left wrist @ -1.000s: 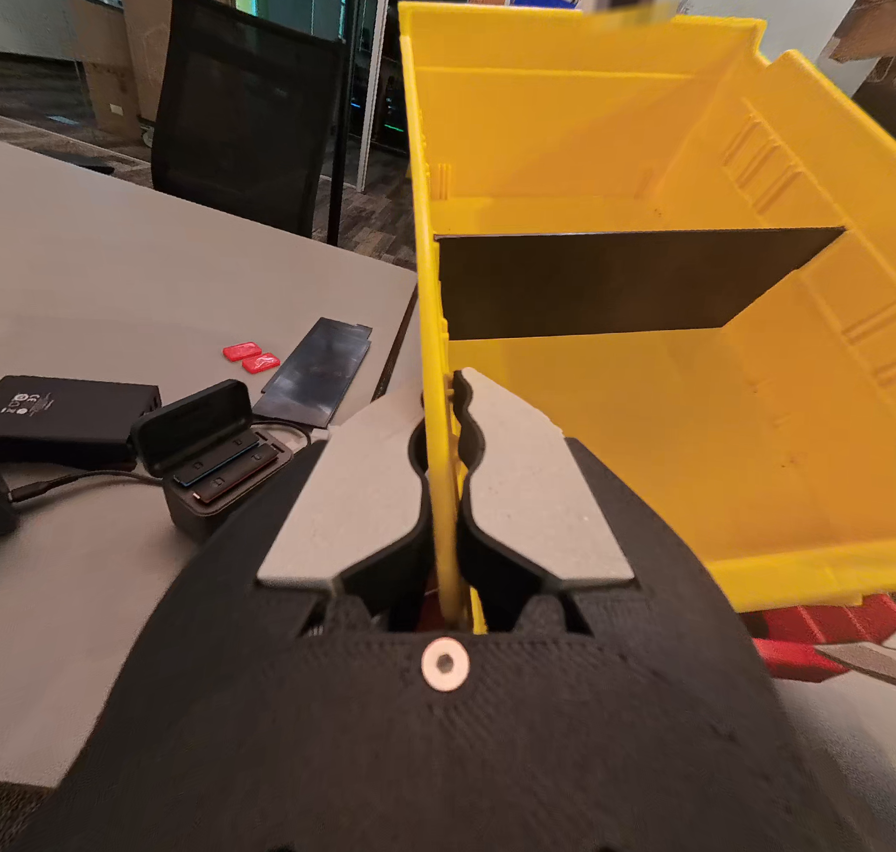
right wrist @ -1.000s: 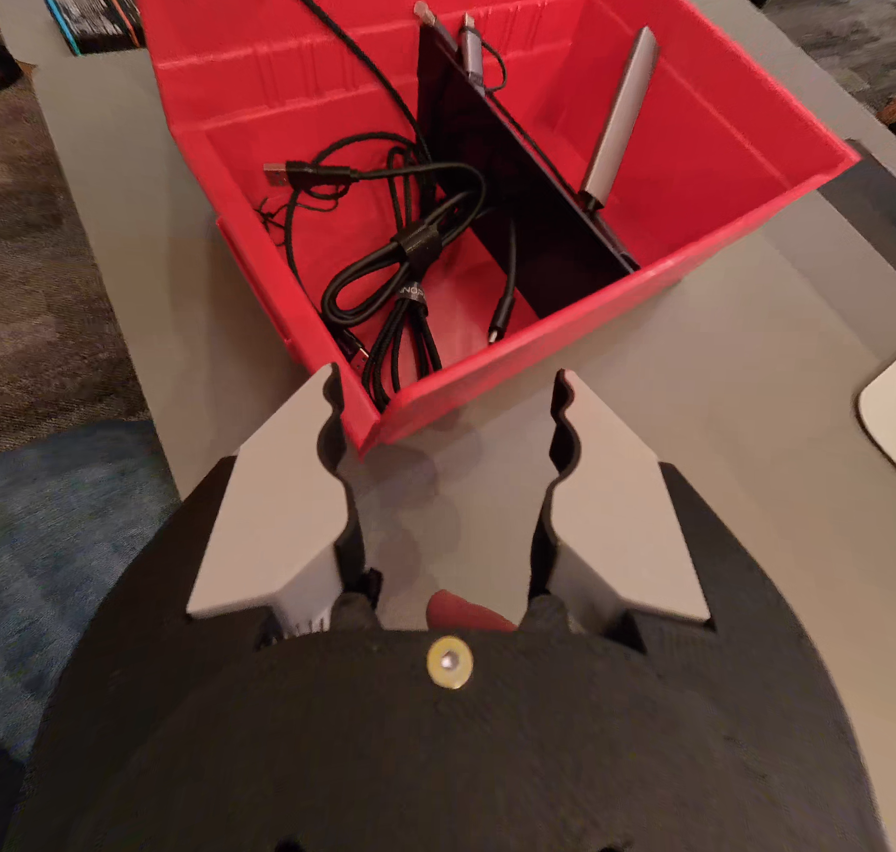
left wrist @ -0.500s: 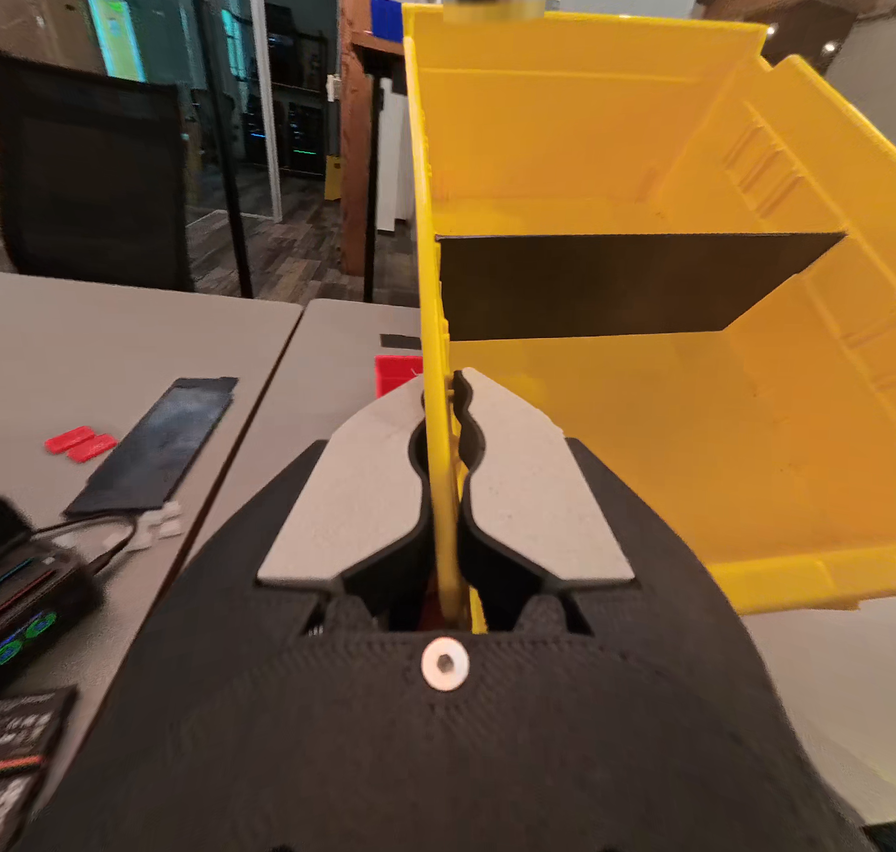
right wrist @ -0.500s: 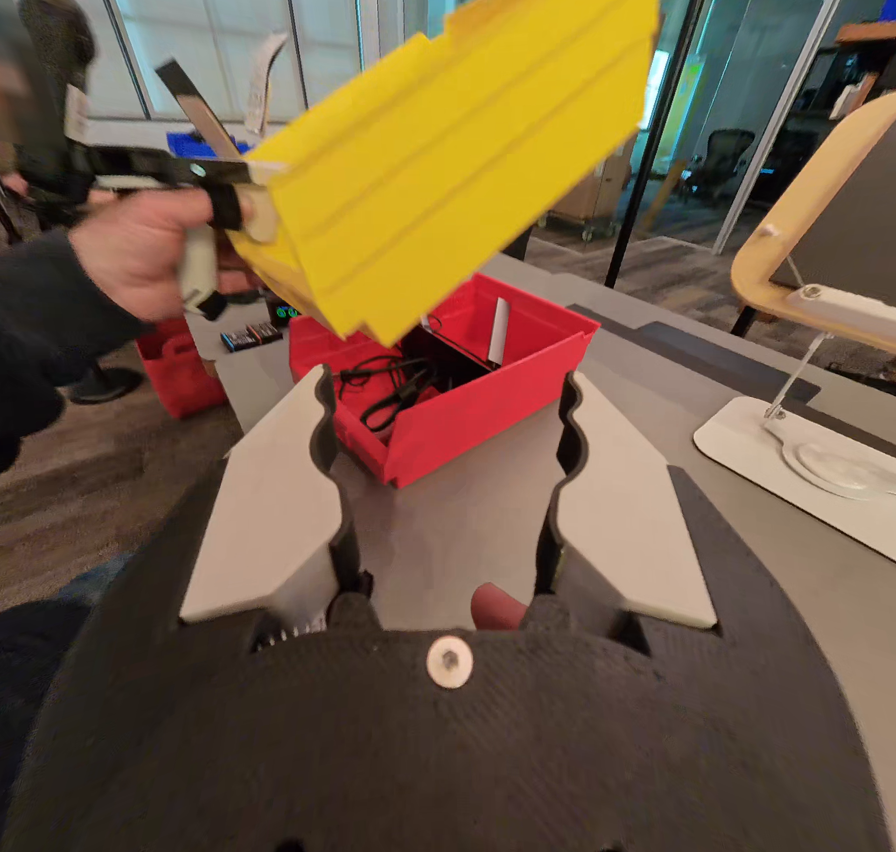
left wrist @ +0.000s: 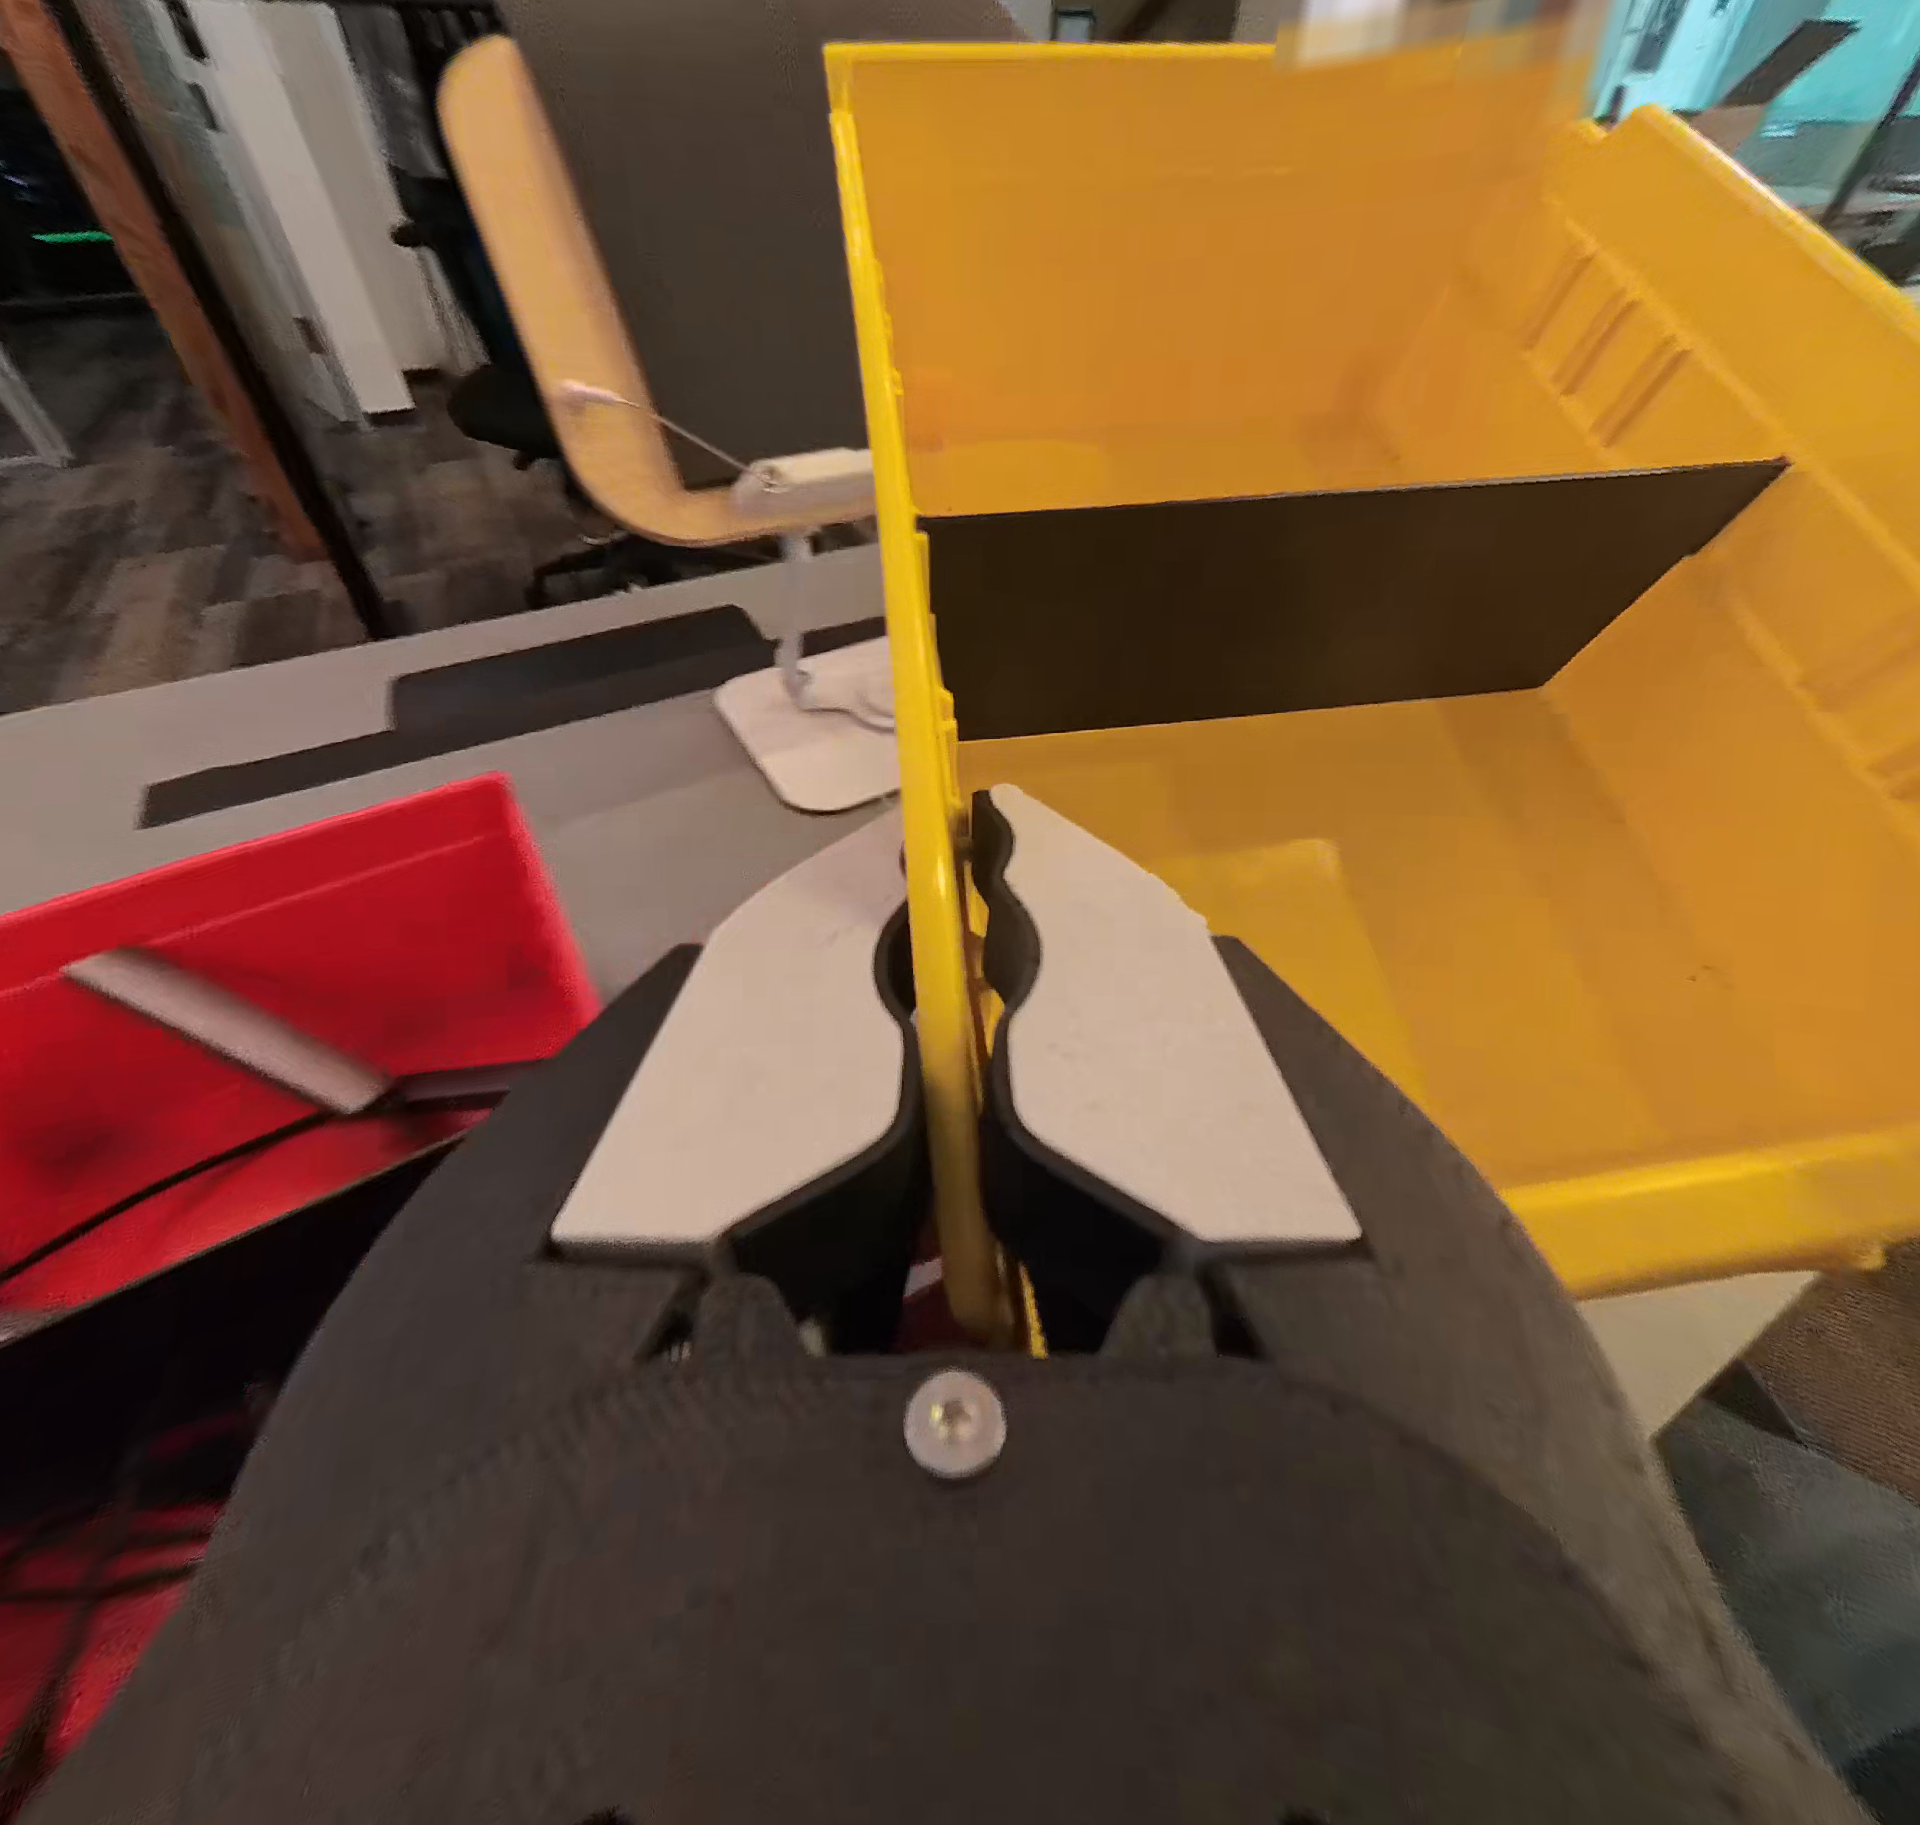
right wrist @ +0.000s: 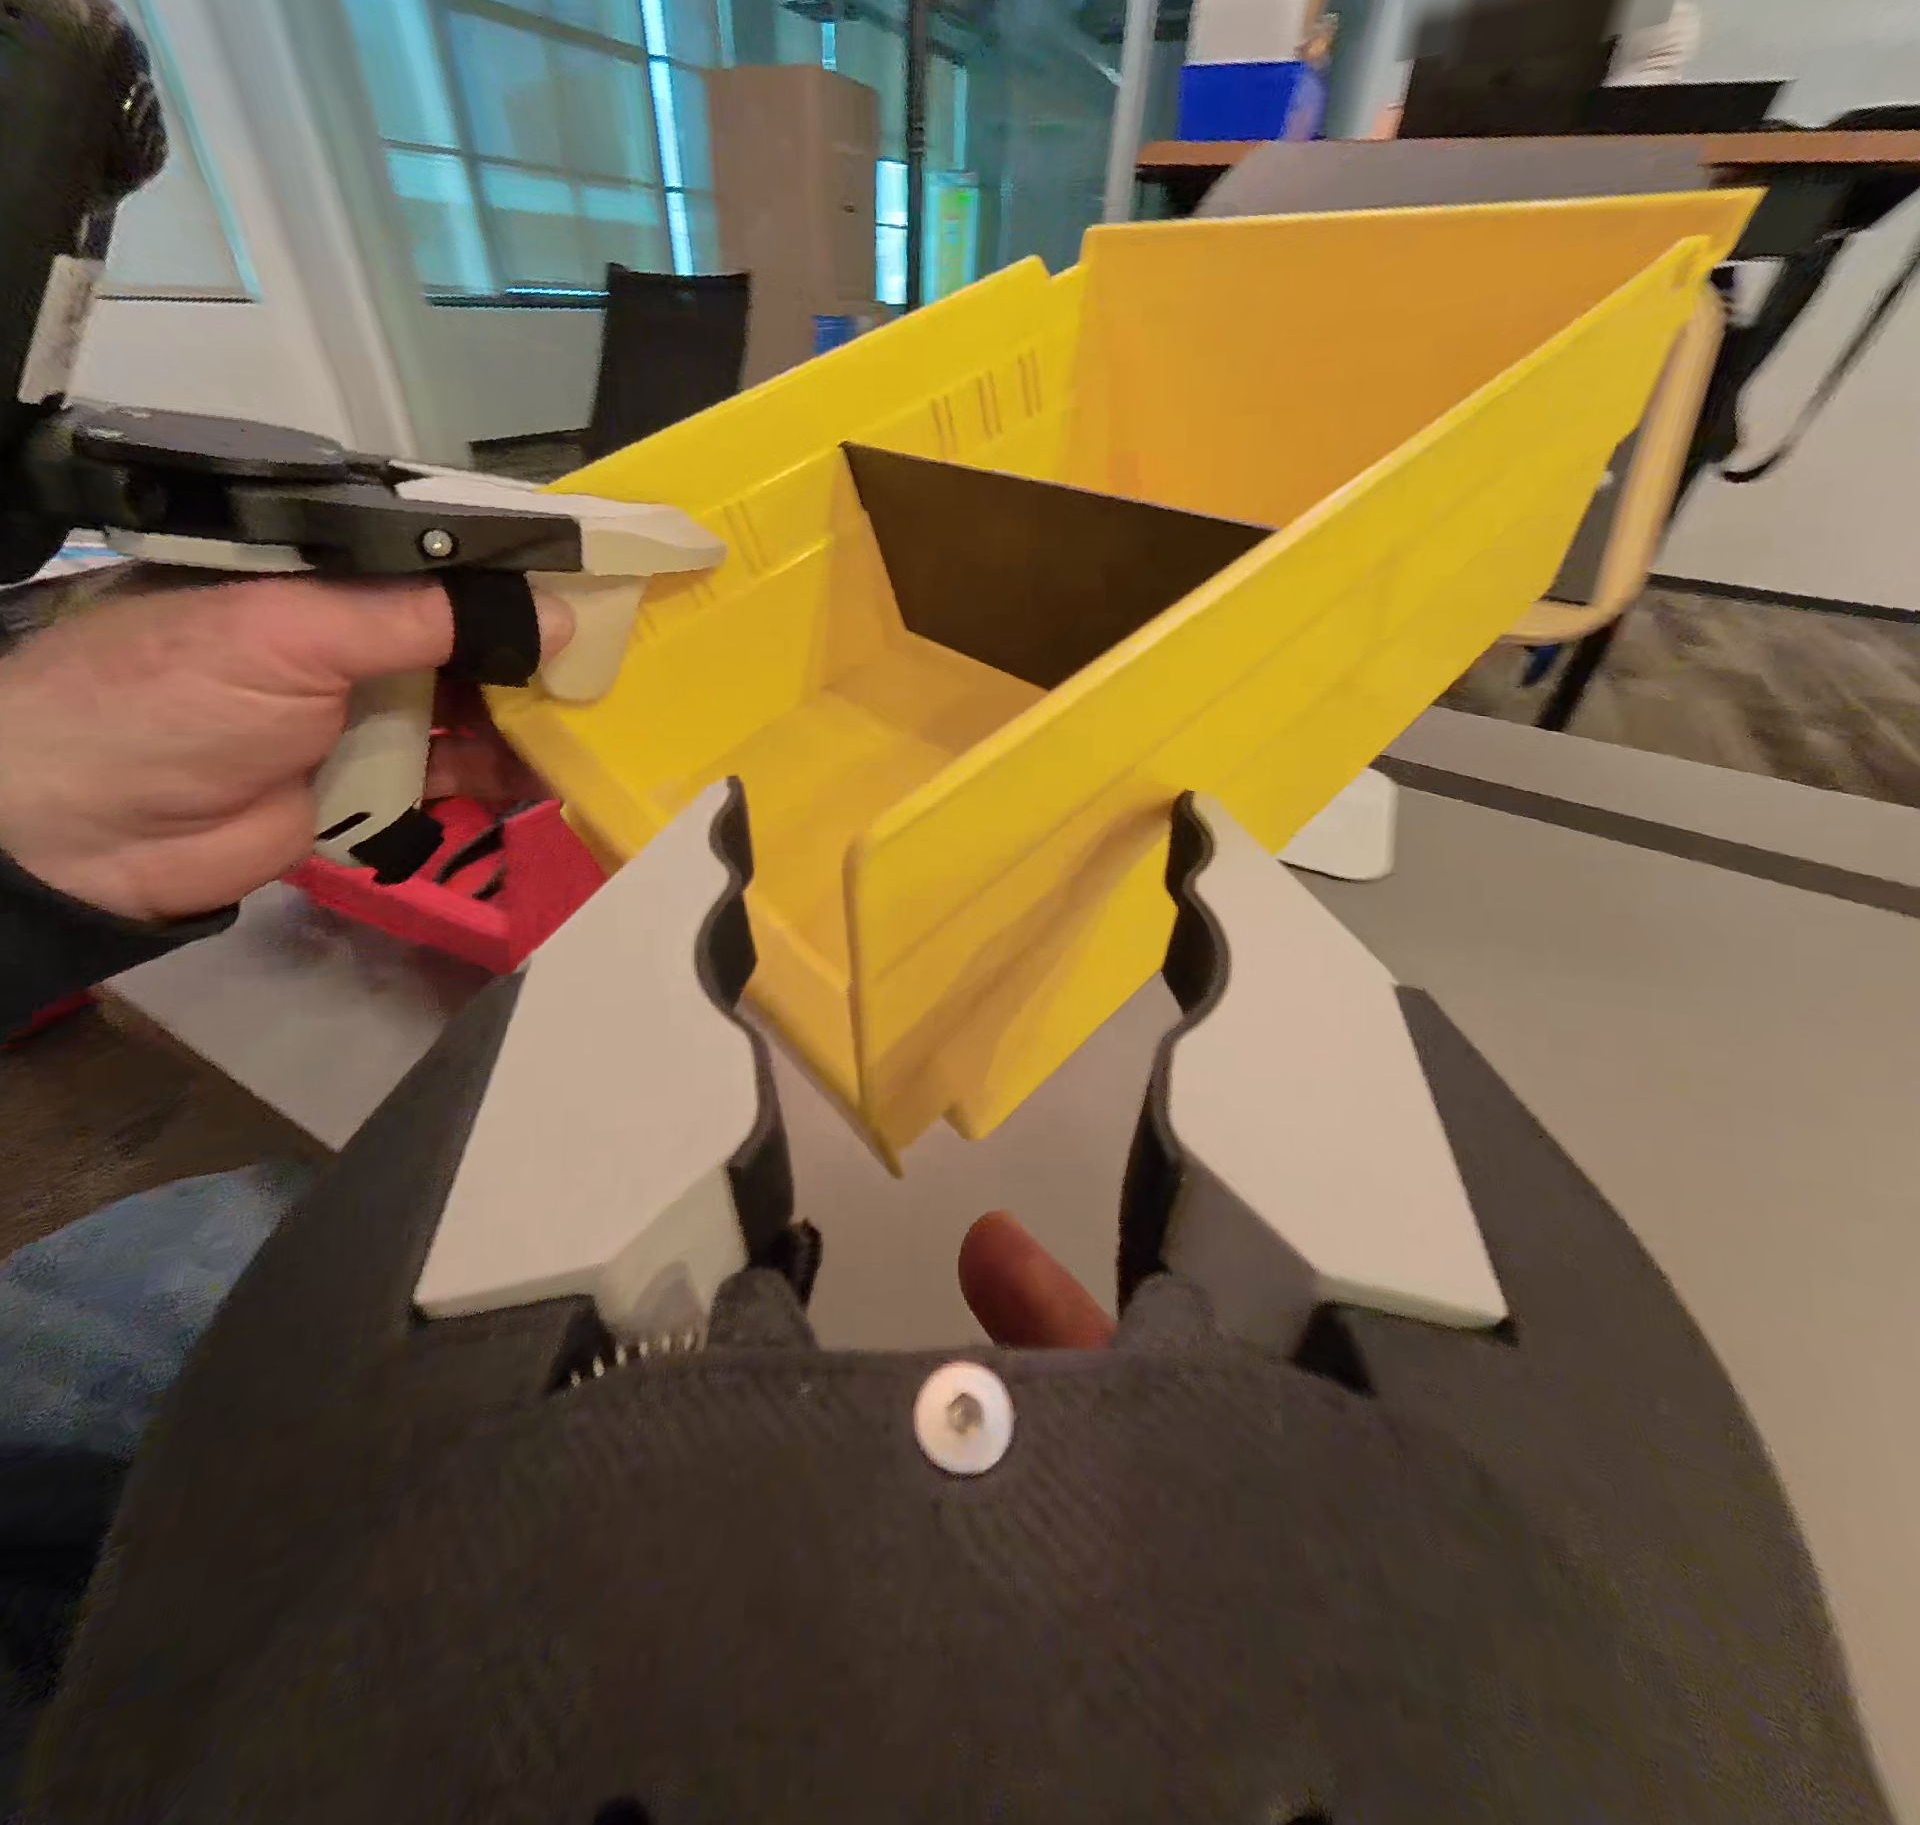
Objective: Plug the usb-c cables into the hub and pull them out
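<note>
My left gripper (left wrist: 951, 830) is shut on the side wall of an empty yellow bin (left wrist: 1351, 321) with a black divider (left wrist: 1299, 612) and holds it tilted in the air. Below left is a red bin (left wrist: 312, 944) holding a grey hub (left wrist: 208, 1032) and a black cable (left wrist: 156, 1178). In the right wrist view, my right gripper (right wrist: 956, 799) is open and empty. The yellow bin's (right wrist: 1299, 352) near corner hangs between its fingers without touching. A hand (right wrist: 187, 726) holds the left gripper (right wrist: 644, 591) on the bin's far wall, above the red bin (right wrist: 447, 892).
The grey table (right wrist: 1558, 1048) stretches to the right. A white lamp base (left wrist: 810, 747) with a curved wooden arm (left wrist: 551, 321) stands behind the yellow bin. A black chair (right wrist: 665, 341) is in the background. The floor lies off the table's left edge. One gripper's finger ends stand about 20 centimeters off the other's.
My left gripper has swung the yellow bin to the right, over the red bin. The bin now hangs lower and closer to my open right gripper, its open side facing it.
</note>
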A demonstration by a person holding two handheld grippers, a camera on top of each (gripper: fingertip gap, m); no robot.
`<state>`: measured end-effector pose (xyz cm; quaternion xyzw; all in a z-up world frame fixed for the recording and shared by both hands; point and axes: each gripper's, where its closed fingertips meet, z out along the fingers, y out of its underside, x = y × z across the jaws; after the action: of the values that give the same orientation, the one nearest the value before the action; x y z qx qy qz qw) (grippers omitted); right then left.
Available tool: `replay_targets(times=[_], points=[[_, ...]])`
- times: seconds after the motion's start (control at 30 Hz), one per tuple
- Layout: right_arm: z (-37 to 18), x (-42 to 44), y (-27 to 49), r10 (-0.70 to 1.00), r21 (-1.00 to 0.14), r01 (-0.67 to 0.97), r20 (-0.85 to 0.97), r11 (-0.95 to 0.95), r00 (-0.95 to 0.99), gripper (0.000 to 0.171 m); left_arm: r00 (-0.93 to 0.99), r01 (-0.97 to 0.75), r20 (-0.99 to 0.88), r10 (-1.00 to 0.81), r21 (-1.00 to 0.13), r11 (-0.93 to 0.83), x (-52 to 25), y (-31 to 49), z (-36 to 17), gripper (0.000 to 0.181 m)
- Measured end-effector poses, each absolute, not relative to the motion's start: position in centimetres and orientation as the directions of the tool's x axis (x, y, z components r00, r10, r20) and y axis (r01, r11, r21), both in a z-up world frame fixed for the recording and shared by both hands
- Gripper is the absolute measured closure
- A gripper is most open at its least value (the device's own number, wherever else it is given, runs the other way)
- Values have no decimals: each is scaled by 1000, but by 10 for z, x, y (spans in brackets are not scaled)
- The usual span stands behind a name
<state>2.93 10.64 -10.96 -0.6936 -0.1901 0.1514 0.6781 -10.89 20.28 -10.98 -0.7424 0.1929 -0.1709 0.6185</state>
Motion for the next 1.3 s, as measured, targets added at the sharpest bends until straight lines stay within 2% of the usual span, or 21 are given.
replay_targets(times=[0.17,0.27,0.43,0.6,0.67,0.77,0.87,1.0,1.17,1.3], points=[[-134,98,105,333,-993,41,3,-107,943,113,798,-76,58,-600,-978,-195,-38,209,-141,174],[-165,132,107,269,-976,-2,-62,-217,961,117,764,-123,78,-640,-957,-264,-2,212,-174,172],[-205,175,114,191,-933,4,-69,-360,979,120,730,-148,197,-655,-890,-432,41,211,-232,166],[-241,210,122,139,-874,44,-27,-484,990,123,673,-171,241,-700,-870,-463,72,194,-253,146],[-258,224,125,112,-842,44,-20,-538,993,129,621,-176,269,-736,-868,-465,85,187,-250,133],[-260,243,131,62,-840,17,-20,-543,998,145,545,-177,352,-761,-839,-514,94,180,-246,127],[-260,258,136,44,-837,24,-1,-547,999,158,485,-155,399,-778,-836,-526,89,173,-231,134],[-259,271,144,35,-829,65,54,-555,998,168,478,-127,333,-813,-889,-439,62,166,-187,135],[-259,282,155,63,-818,137,124,-558,990,168,589,-88,148,-795,-965,-246,-19,169,-128,138],[-260,292,159,91,-812,162,134,-560,987,167,768,41,125,-628,-988,-147,-131,194,-96,144]])
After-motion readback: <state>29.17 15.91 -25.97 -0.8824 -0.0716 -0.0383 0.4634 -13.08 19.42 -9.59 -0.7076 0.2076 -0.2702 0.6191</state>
